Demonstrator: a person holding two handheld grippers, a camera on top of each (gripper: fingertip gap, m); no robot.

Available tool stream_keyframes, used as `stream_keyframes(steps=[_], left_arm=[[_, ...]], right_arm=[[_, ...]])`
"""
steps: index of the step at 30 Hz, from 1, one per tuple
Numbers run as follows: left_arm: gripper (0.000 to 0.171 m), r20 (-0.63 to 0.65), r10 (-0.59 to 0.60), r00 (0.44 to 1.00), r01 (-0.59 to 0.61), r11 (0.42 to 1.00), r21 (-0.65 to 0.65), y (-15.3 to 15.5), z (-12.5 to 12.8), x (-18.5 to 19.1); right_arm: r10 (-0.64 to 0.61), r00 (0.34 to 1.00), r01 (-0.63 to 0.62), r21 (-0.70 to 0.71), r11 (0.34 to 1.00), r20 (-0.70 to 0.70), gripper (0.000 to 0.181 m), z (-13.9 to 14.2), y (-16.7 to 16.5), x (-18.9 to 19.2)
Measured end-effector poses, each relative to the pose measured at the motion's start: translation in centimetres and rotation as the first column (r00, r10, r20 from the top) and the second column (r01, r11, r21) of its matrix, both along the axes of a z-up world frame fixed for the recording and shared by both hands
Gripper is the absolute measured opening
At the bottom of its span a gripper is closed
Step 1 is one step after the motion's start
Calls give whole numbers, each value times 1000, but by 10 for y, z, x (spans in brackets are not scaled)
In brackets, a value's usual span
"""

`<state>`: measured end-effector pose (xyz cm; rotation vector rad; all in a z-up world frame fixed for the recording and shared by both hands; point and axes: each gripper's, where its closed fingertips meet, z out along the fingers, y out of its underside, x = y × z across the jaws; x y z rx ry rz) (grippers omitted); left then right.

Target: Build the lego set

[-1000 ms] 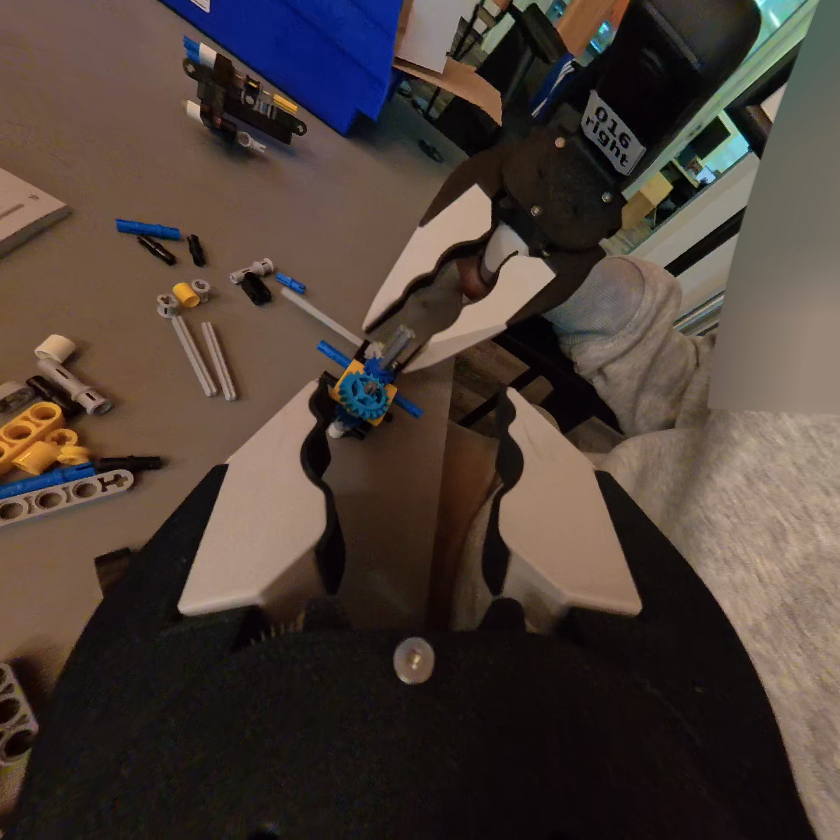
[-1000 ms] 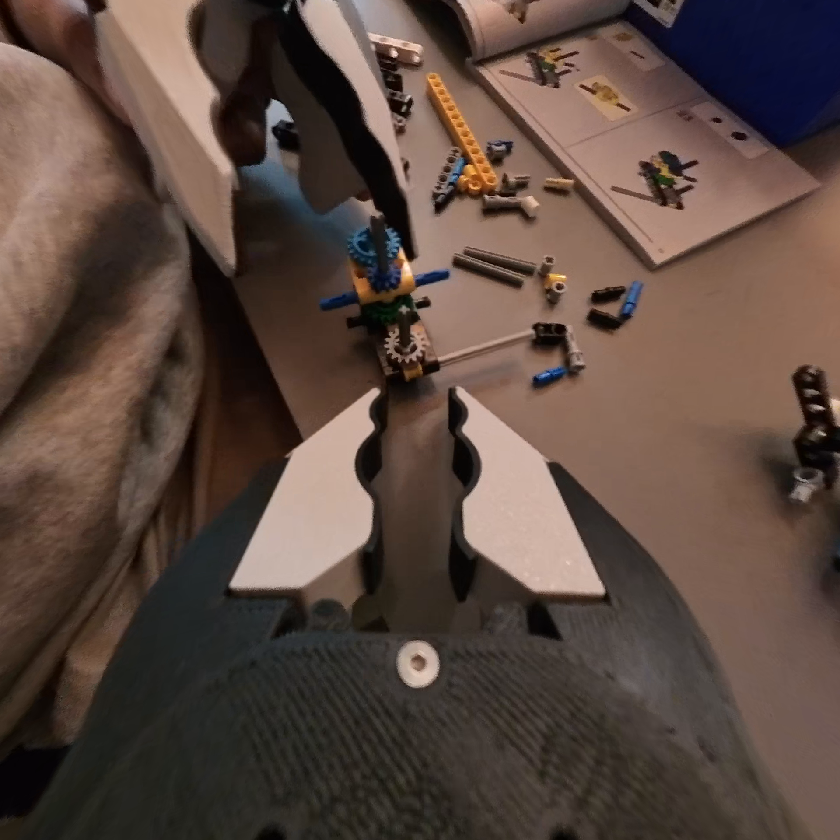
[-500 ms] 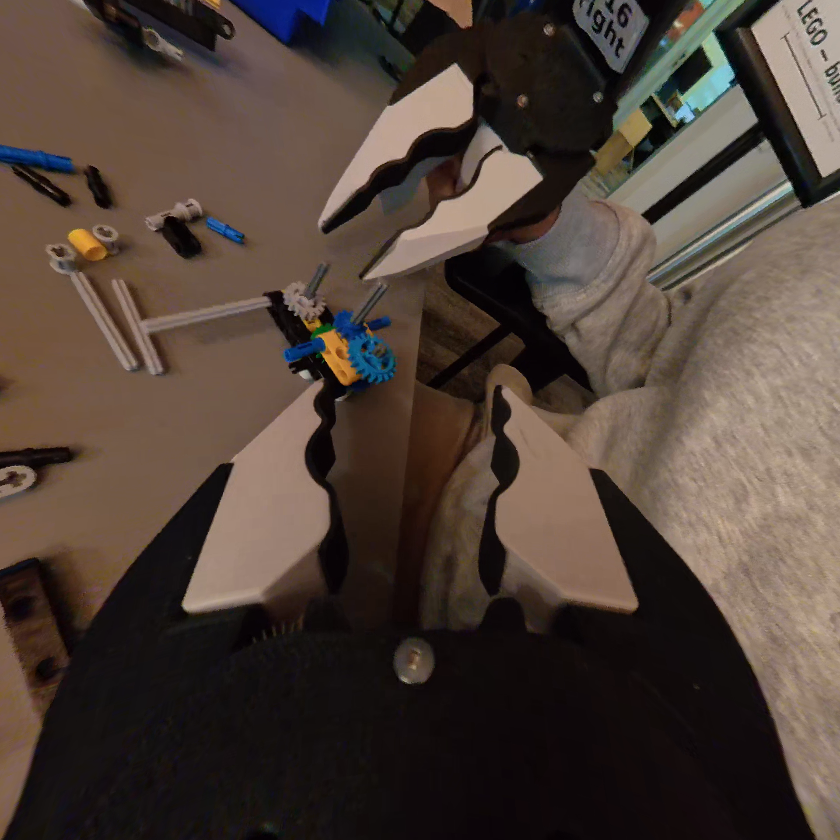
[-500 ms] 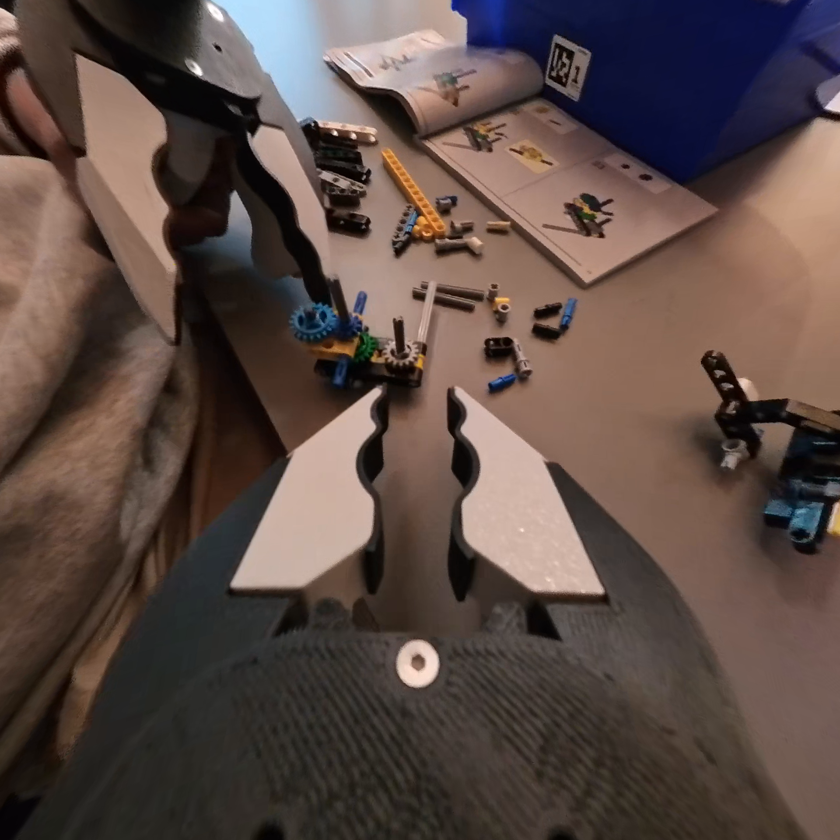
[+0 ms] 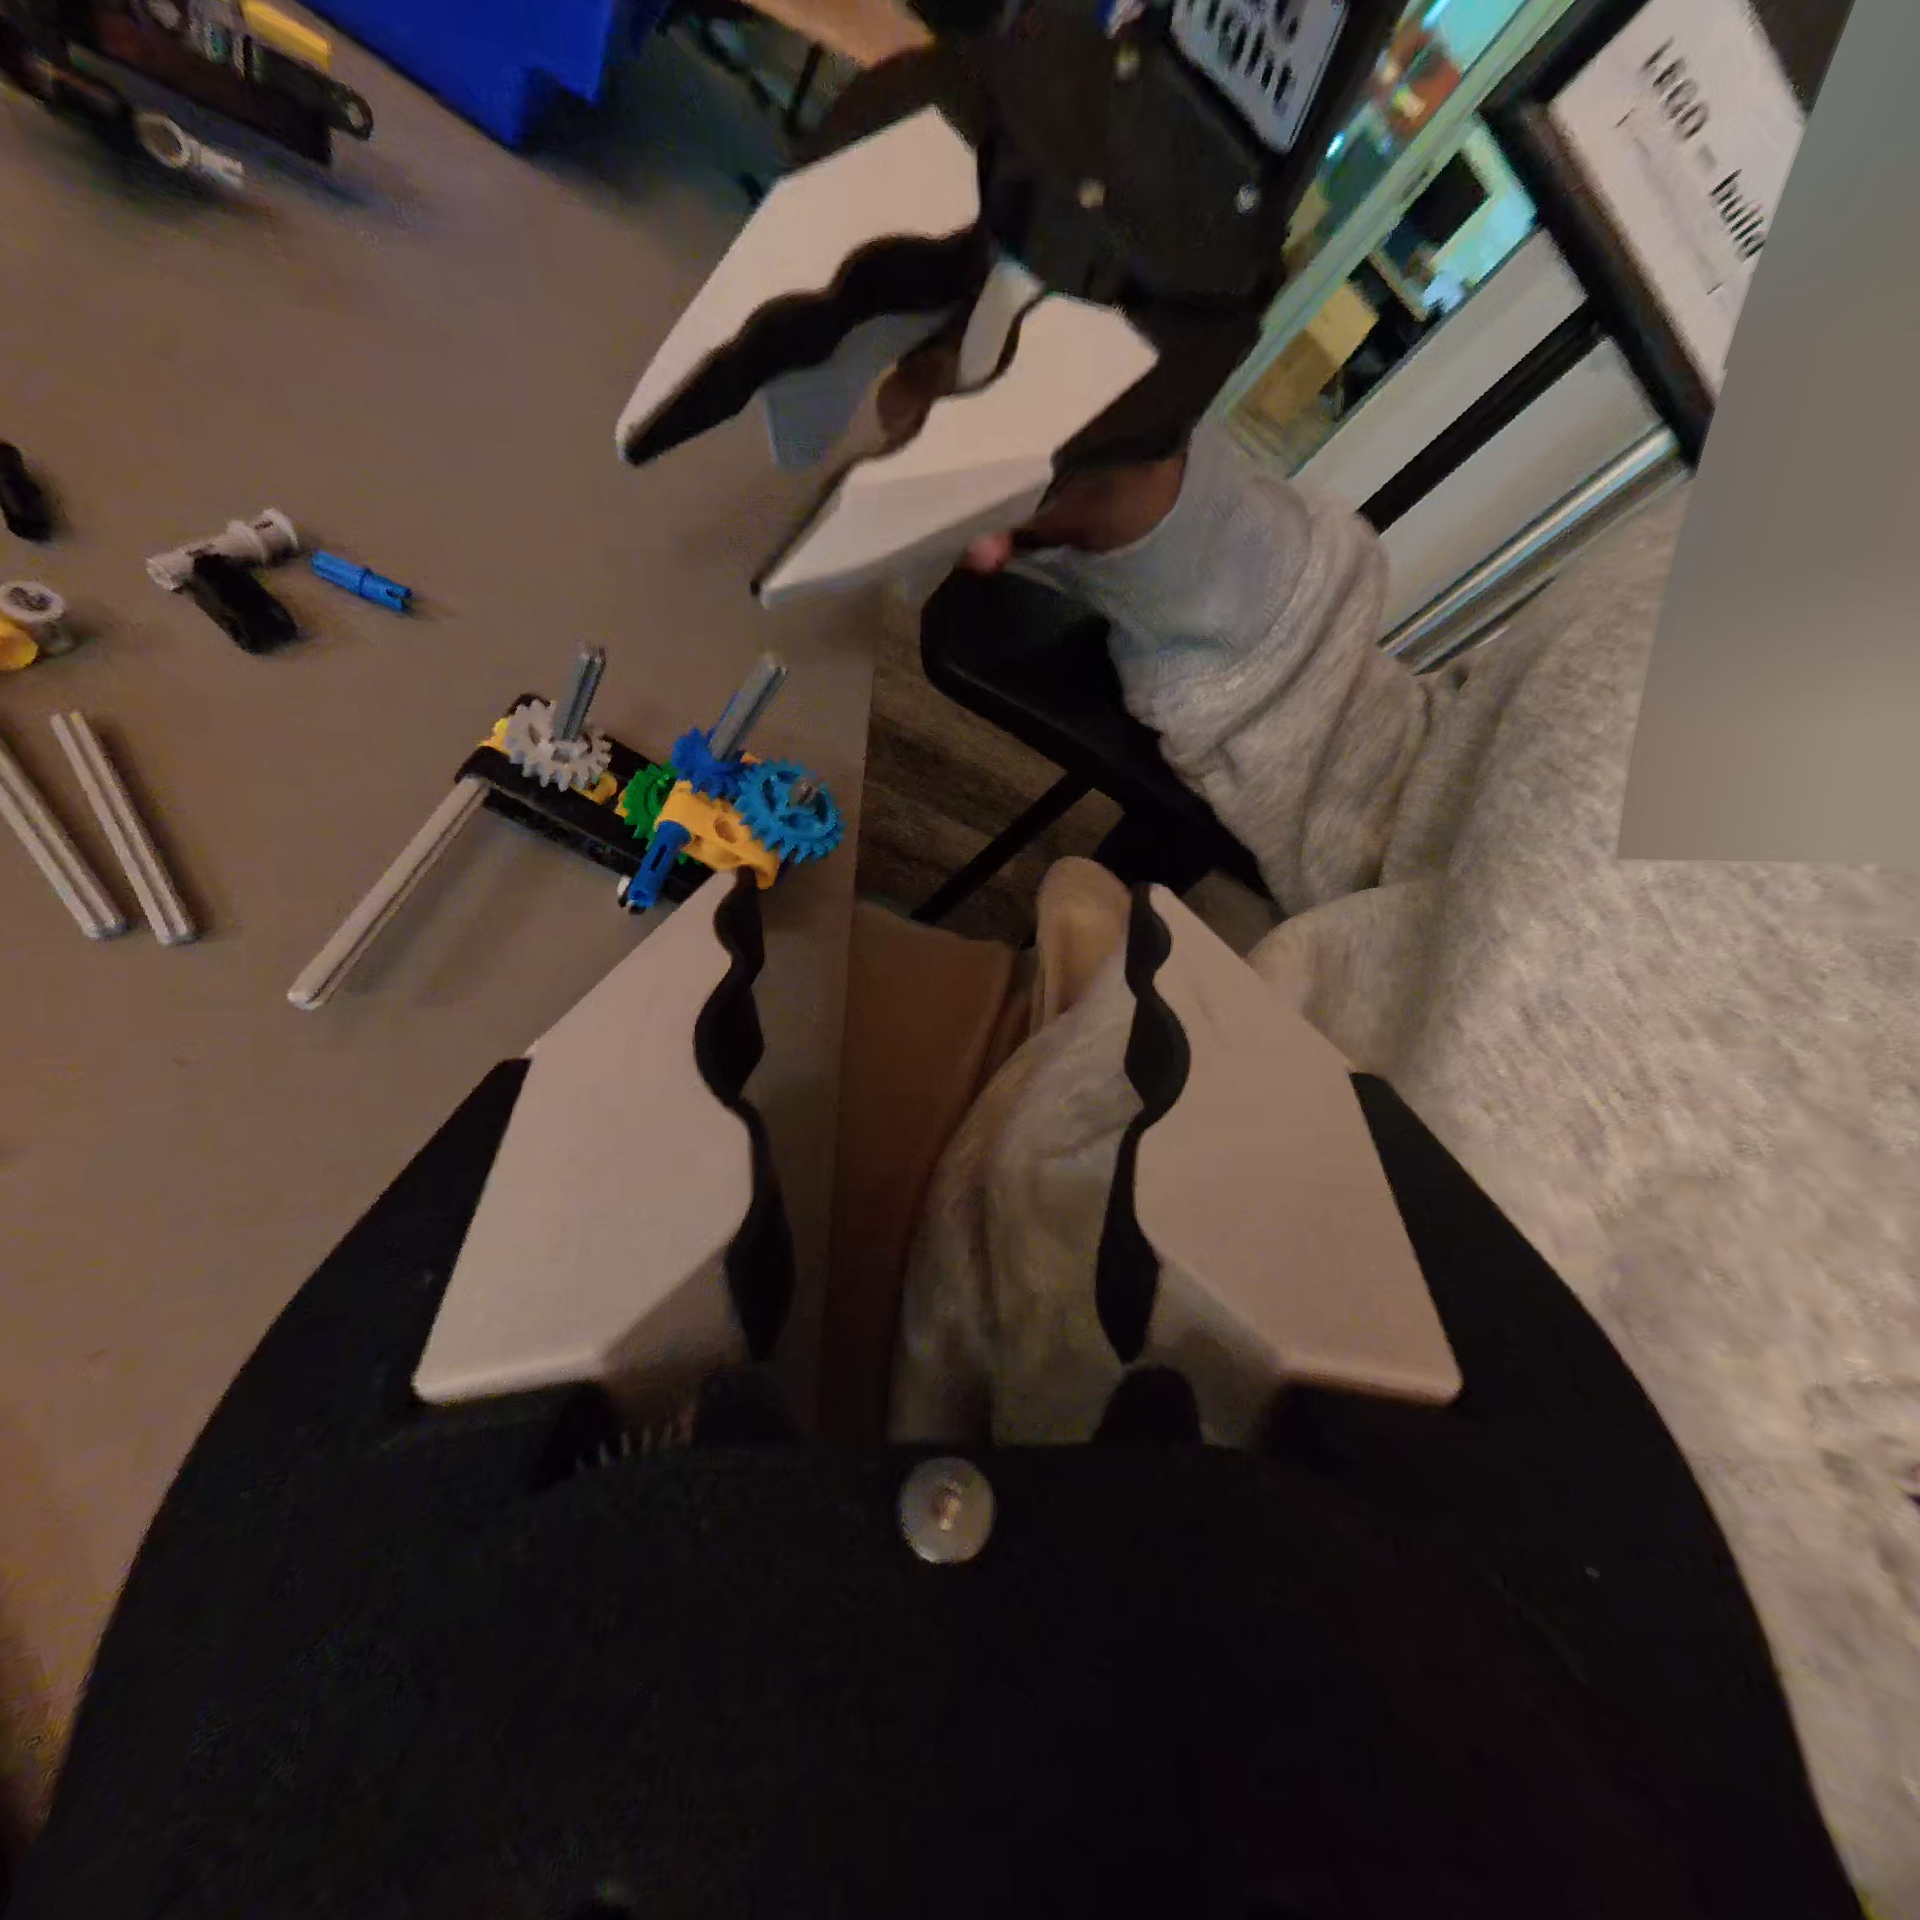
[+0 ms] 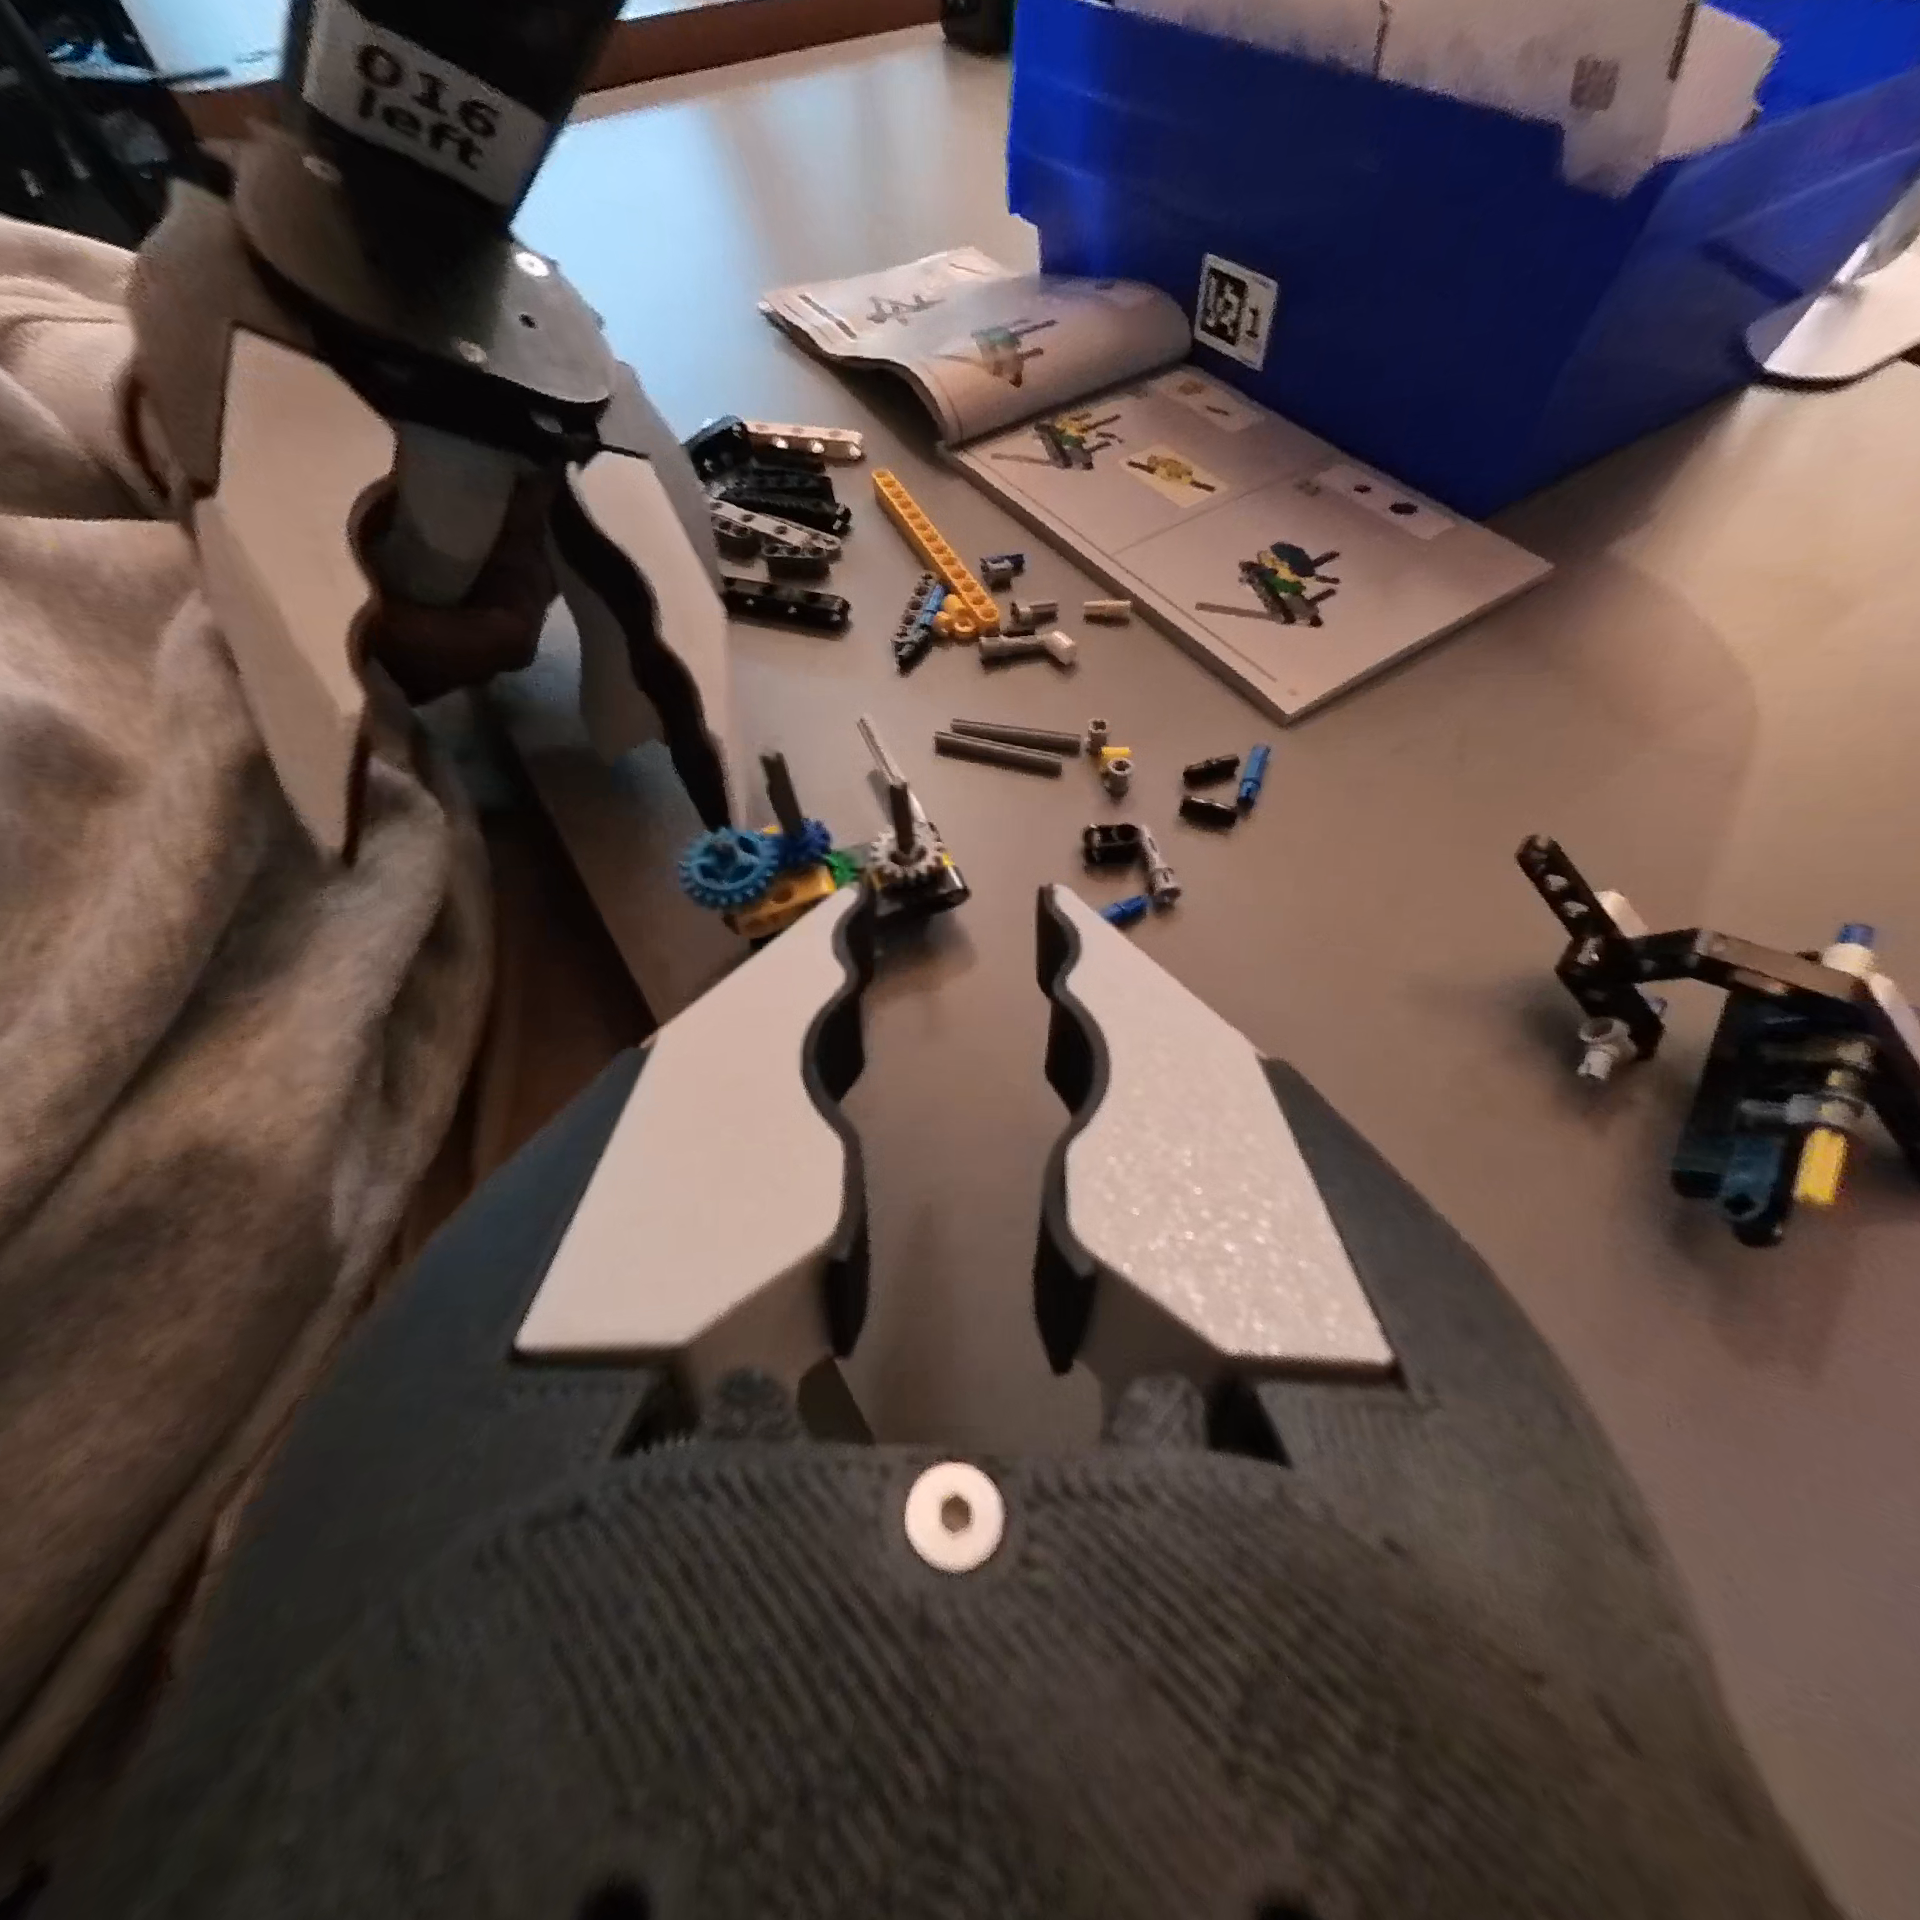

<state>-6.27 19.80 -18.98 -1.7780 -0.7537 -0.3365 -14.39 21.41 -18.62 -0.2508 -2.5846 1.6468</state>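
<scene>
Grey counter (image 6: 1455,831) carries the gear assembly (image 5: 665,805) right at its near edge, at about ten o'clock from the left hand-held gripper (image 5: 935,914), whose jaws stand apart and empty. The right hand-held gripper (image 6: 945,914) is likewise spread and holds nothing, the assembly just beyond its left fingertip. Loose pins and axles lie at twelve o'clock, near the open instruction booklet (image 6: 1195,499). Judging by this, the step is a re-grasp: one gripper should steady the assembly while the other fetches a part.

Grey worktop (image 6: 1455,831); blue bin (image 6: 1403,343); gear assembly (image 5: 665,800) in blue, yellow, green, black; yellow beam (image 6: 935,551).
</scene>
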Motion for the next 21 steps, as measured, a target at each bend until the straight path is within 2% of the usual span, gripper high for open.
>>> stream_keyframes(steps=[3, 7, 9, 12, 15, 21], left_arm=[[67, 22, 0, 1000, -3, 990, 144, -2, 21, -2], [66, -31, 106, 994, -95, 965, 244, -20, 42, -19], [66, -91, 181, 979, -158, 963, 216, -31, 43, -30], [70, -199, 297, 934, -285, 955, 85, -47, 28, -50], [74, -265, 306, 914, -329, 943, -47, -53, 11, -57], [74, -267, 320, 909, -345, 937, -49, -53, 10, -59]], right_arm=[[65, 996, -66, -15, 998, -59, 32, 6, -12, 14], [134, 982, -135, -1, 991, -134, 46, 9, -31, 33], [131, 979, -130, 16, 991, -157, 56, 7, -35, 34], [156, 977, -158, -4, 987, -144, 63, 9, -41, 42], [188, 970, -190, -1, 982, -156, 68, 9, -48, 51], [164, 951, -129, 147, 981, -261, 71, -12, -48, 42]])
